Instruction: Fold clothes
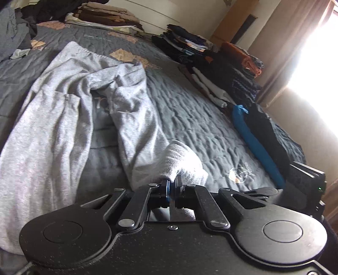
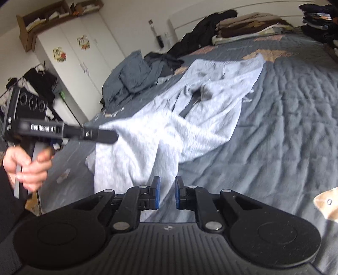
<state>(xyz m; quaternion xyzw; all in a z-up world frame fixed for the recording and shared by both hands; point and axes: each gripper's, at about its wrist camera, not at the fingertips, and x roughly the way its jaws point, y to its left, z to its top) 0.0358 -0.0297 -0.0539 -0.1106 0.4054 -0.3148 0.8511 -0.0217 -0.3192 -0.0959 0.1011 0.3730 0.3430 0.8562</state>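
A bed covered by a grey-blue quilted bedspread [image 1: 190, 118] with tan patches fills most of both views. A curved white headboard [image 1: 147, 12] stands at the far end of the bed. Behind it is a plain light wall [image 2: 131, 23]. A white wardrobe [image 2: 76, 55] with two flower stickers on its doors stands to the left in the right wrist view; an open cardboard box [image 2: 42, 19] holding papers sits on top of it. In the left wrist view, a window [image 1: 316, 69] at the right admits strong, overexposed daylight, bordered by a beige curtain [image 1: 283, 48]. A wooden panel [image 1: 234, 23] stands against the wall beside the curtain.
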